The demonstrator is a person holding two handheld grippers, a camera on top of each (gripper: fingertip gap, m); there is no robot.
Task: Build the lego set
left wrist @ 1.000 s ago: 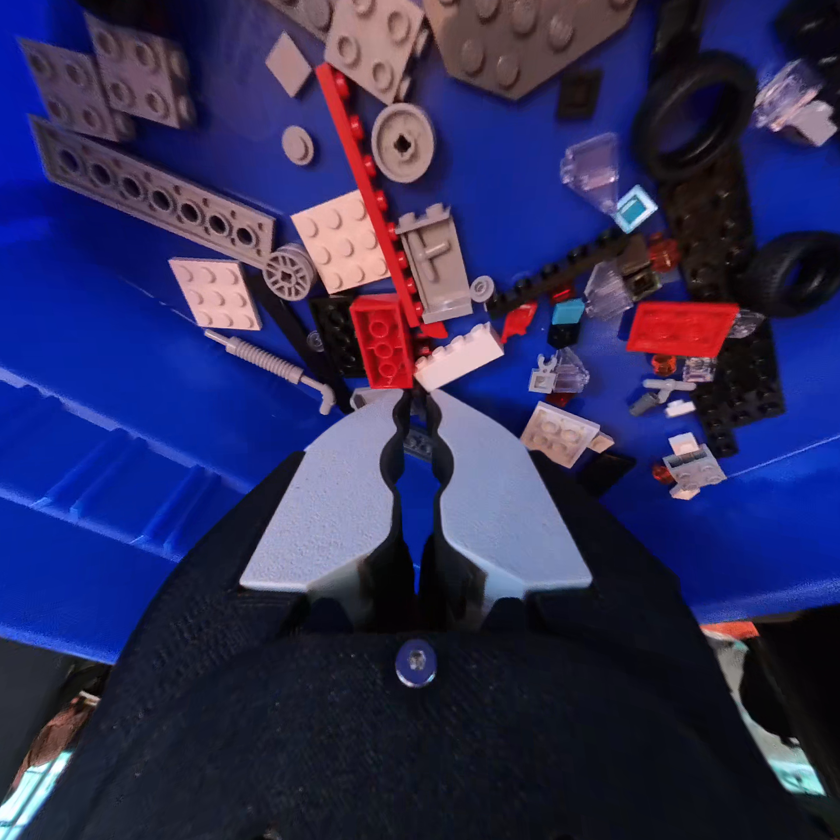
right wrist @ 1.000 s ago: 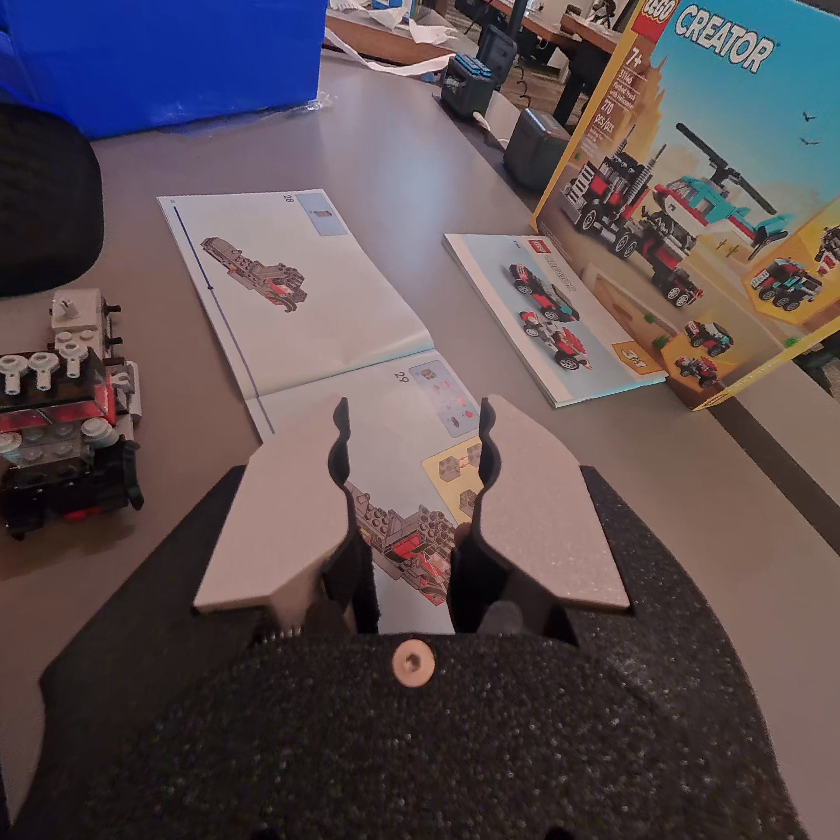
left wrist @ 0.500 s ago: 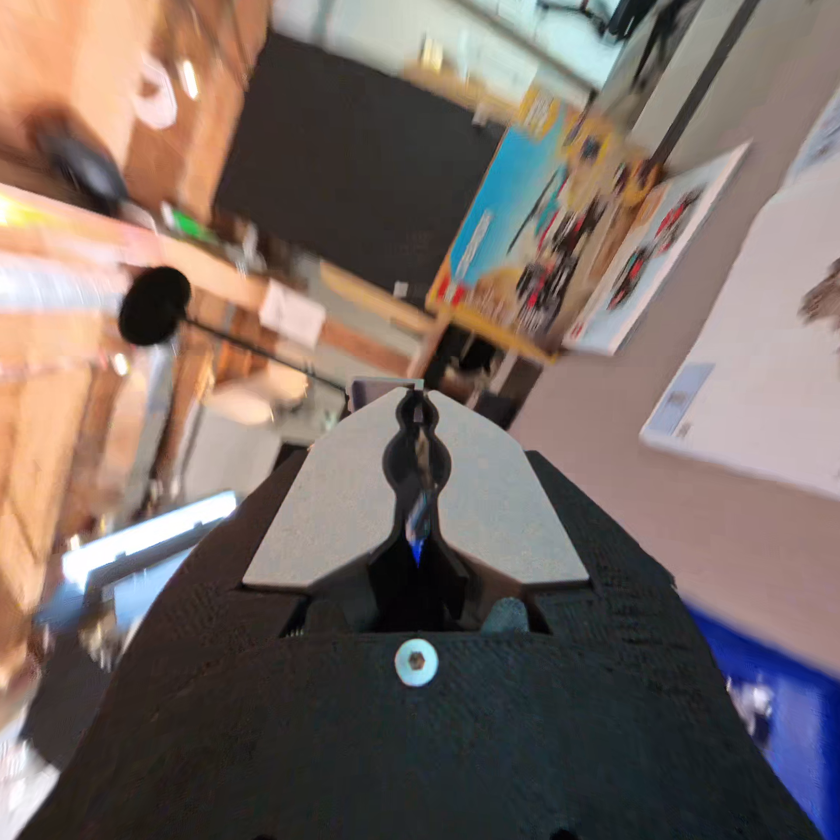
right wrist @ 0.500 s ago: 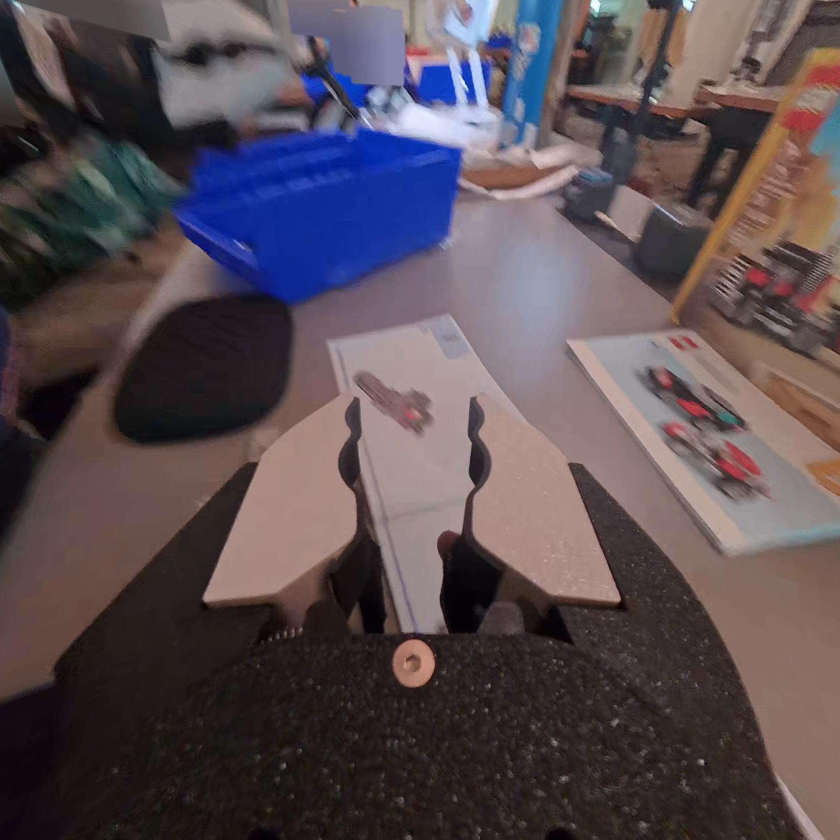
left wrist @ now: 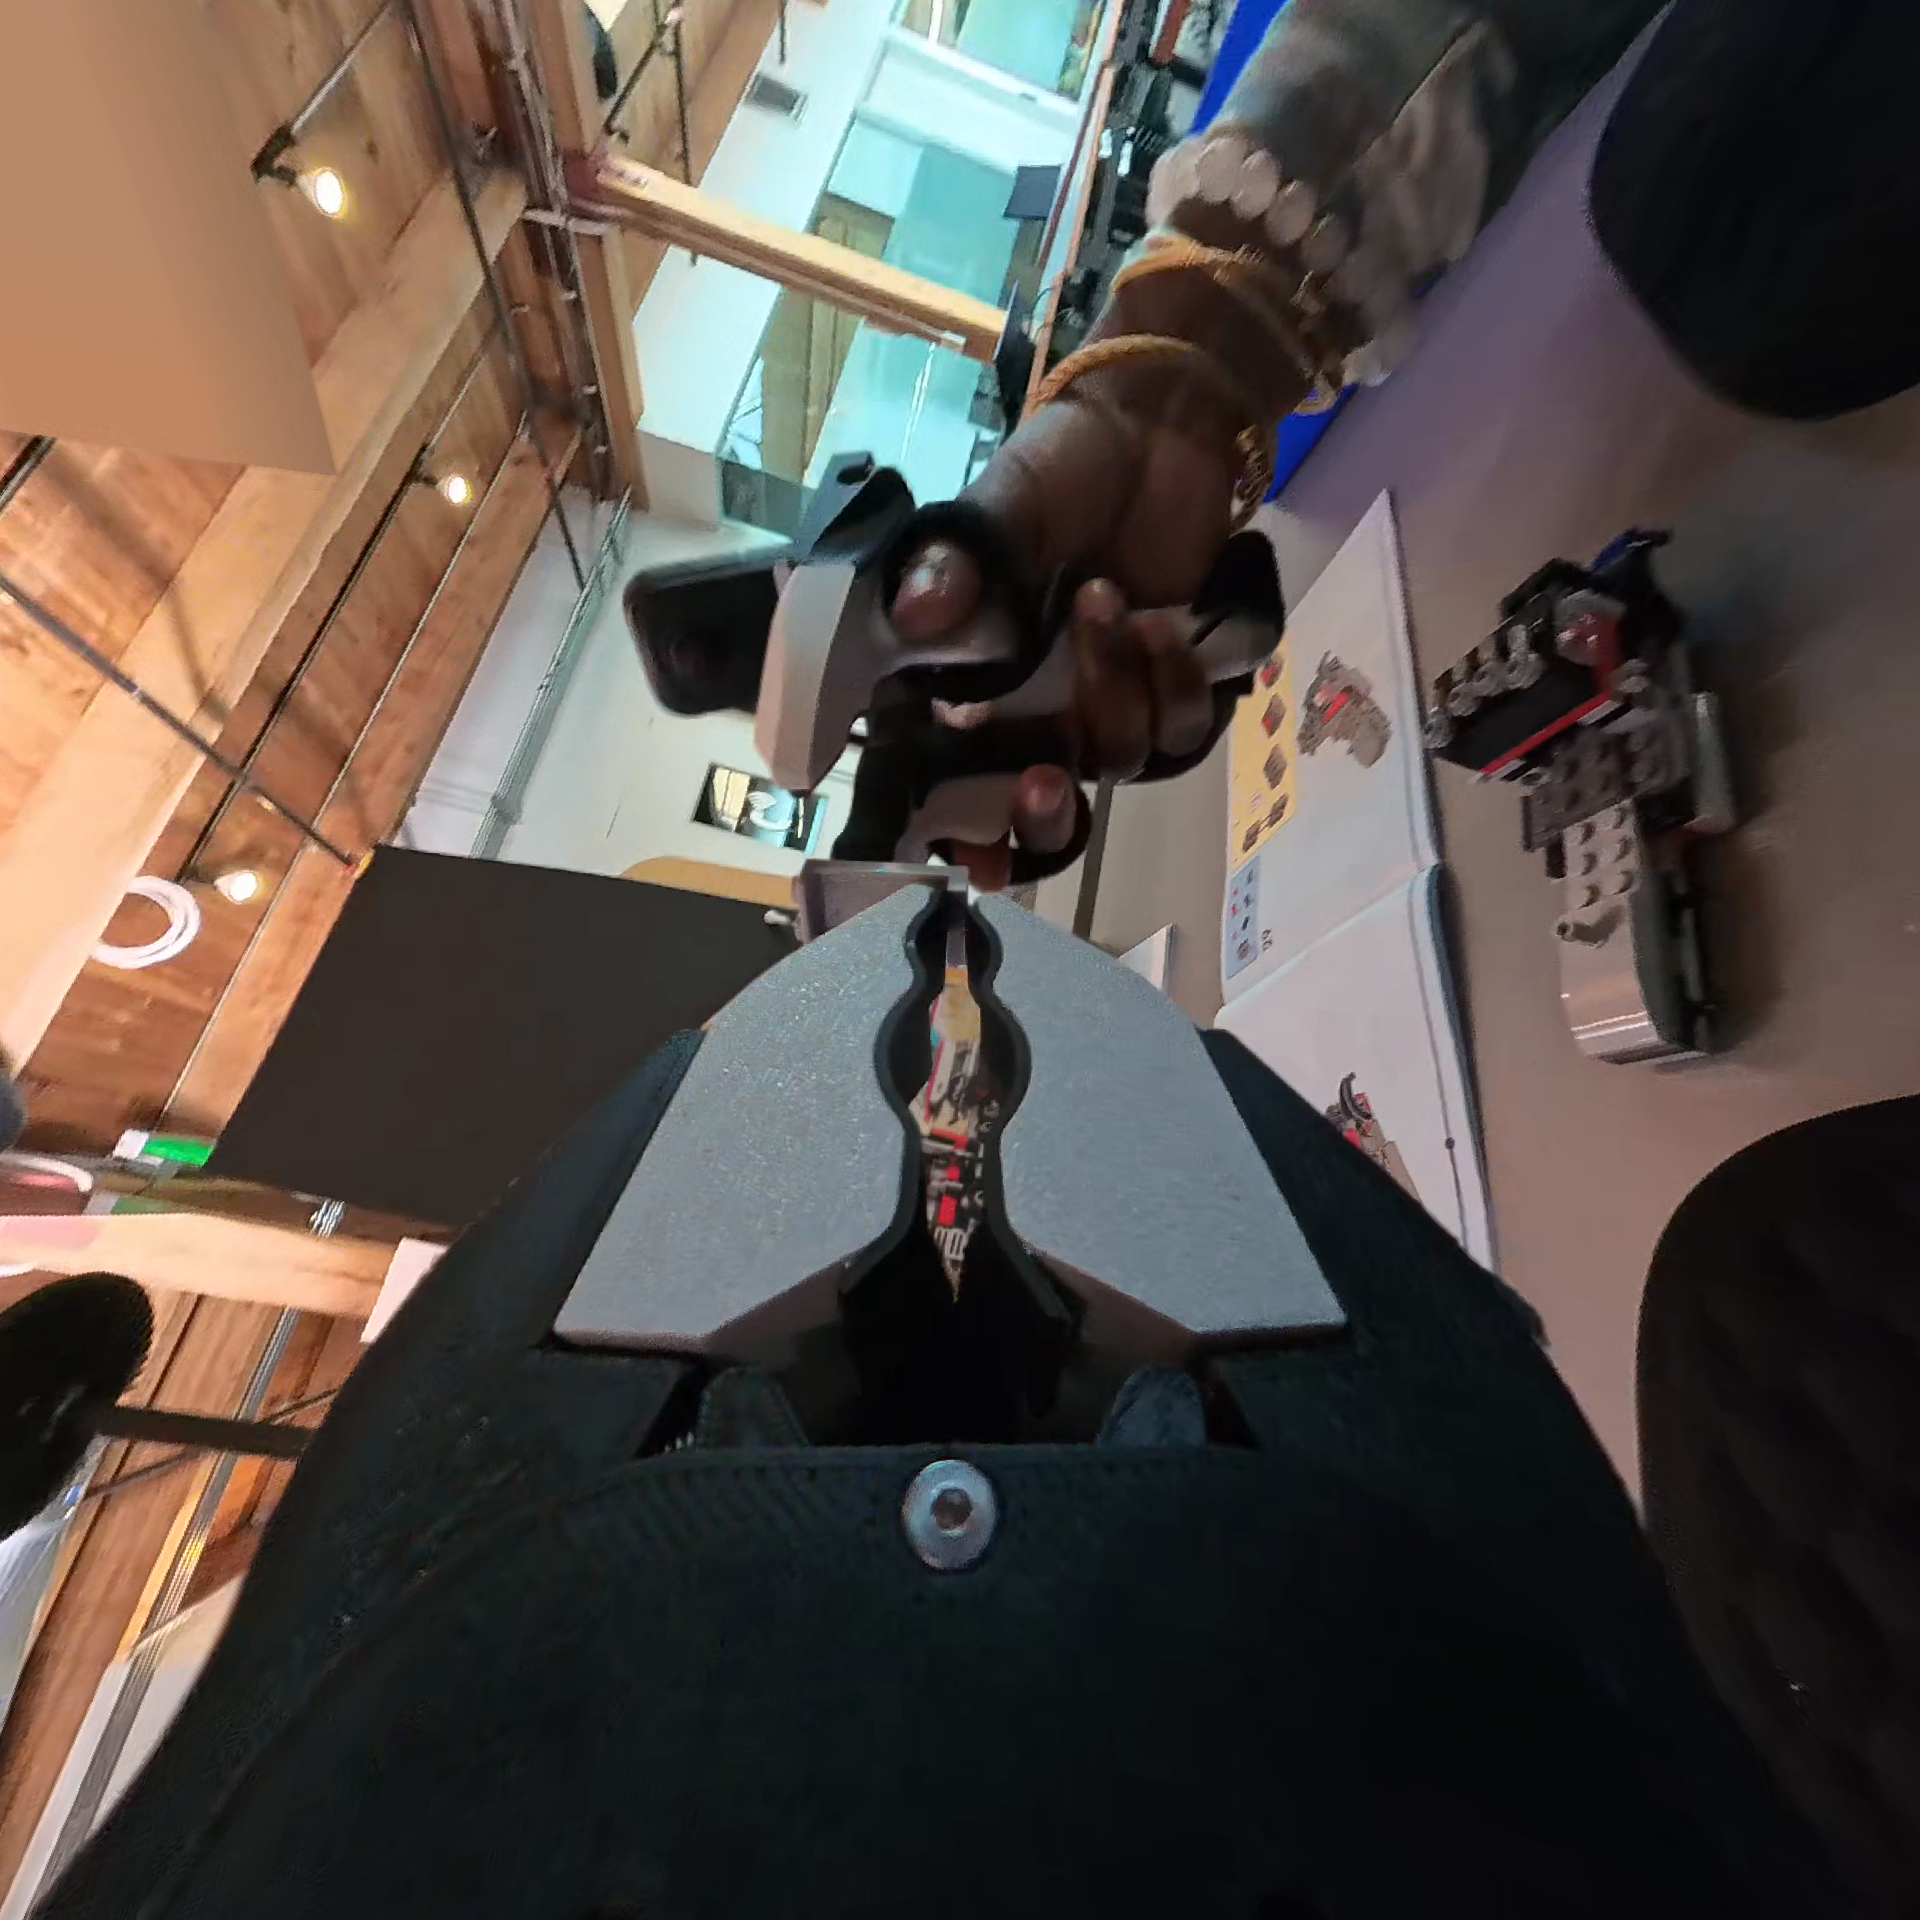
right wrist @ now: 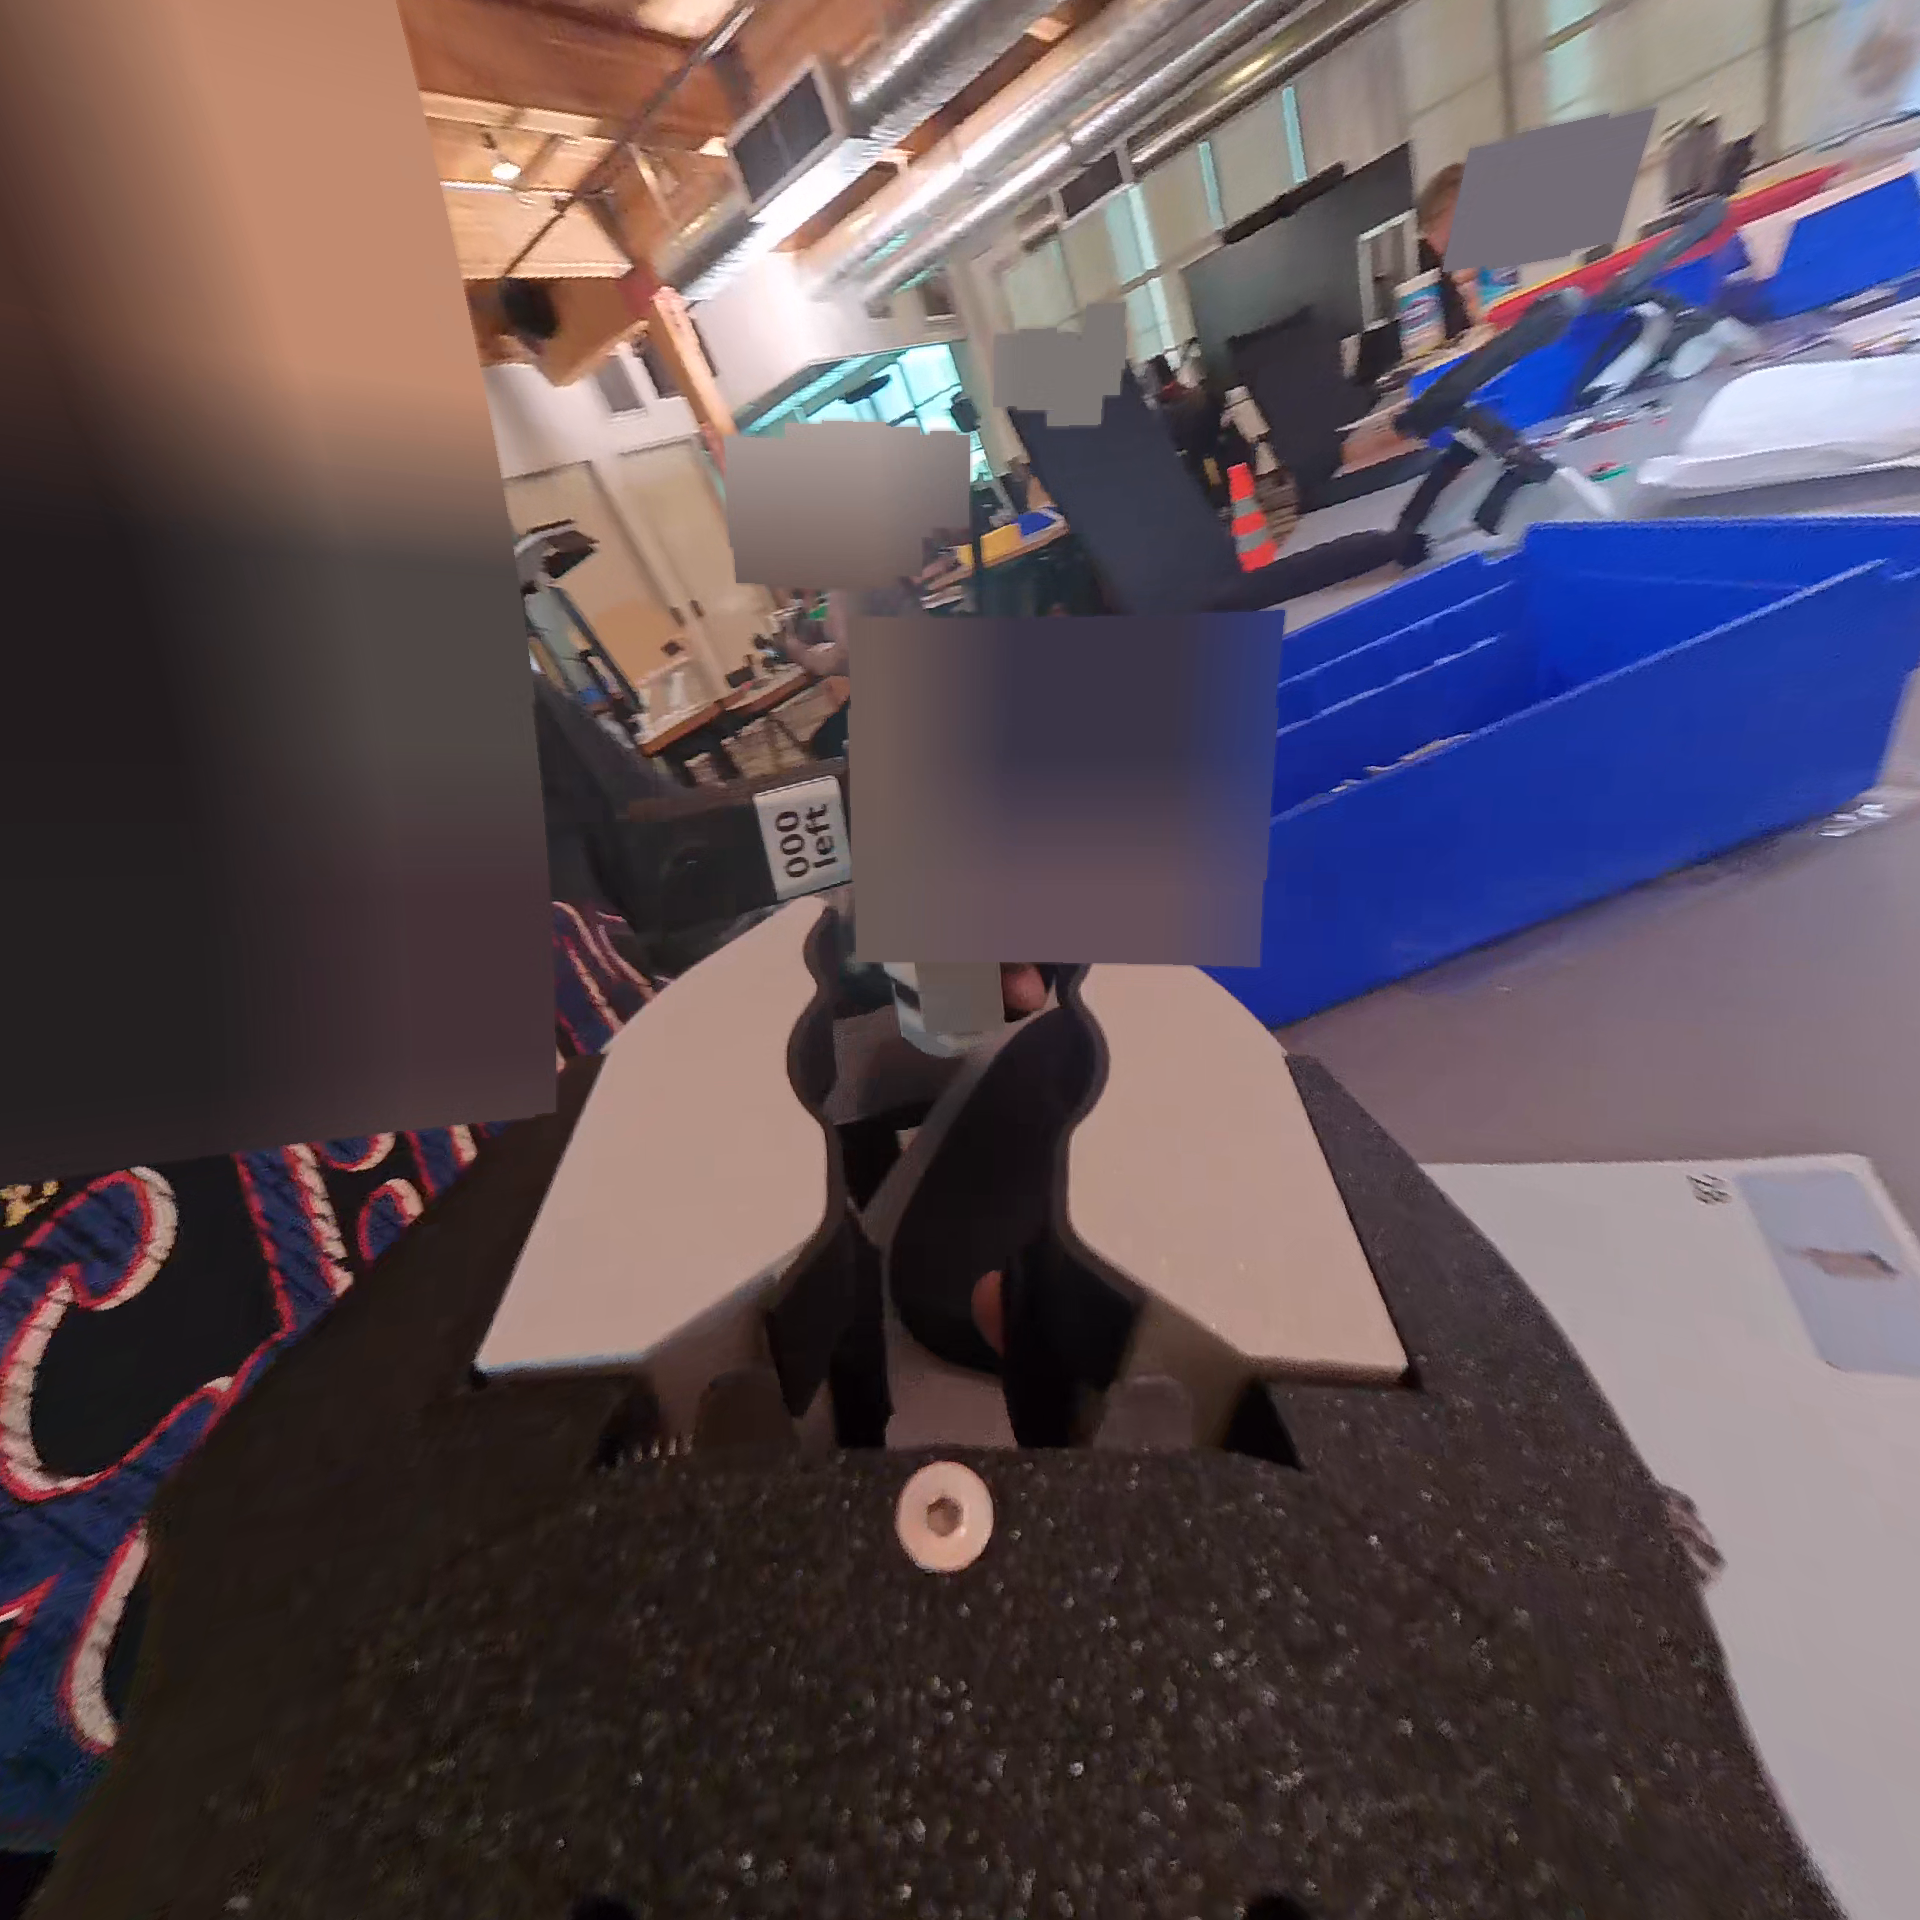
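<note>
Pressed nearly together at the centre of my left wrist view, the left gripper [left wrist: 951, 914] pinches a small thin grey lego plate [left wrist: 873, 891] between its grey fingertips; the plate juts out to the left of the tips. Just above it in that view, a person's hand [left wrist: 1101, 582] with beaded and gold bracelets holds the right gripper [left wrist: 940, 831], which points down toward the plate.

In my right wrist view, the right gripper [right wrist: 940, 966] has its grey fingers [right wrist: 665, 1153] spread apart. Between their tips sits a pale grey piece; a blur patch covers what lies above it, so I cannot tell whether it is the same plate.

A partly built black, grey and red lego truck [left wrist: 1590, 748] lies on the grey table [left wrist: 1766, 935] at the right of the left wrist view, beside an open white instruction booklet [left wrist: 1340, 894].

A large blue plastic bin [right wrist: 1621, 727] with inner dividers stands on the table at the right of the right wrist view. I cannot make out its contents from this angle. The booklet's corner [right wrist: 1704, 1382] shows at the lower right.
</note>
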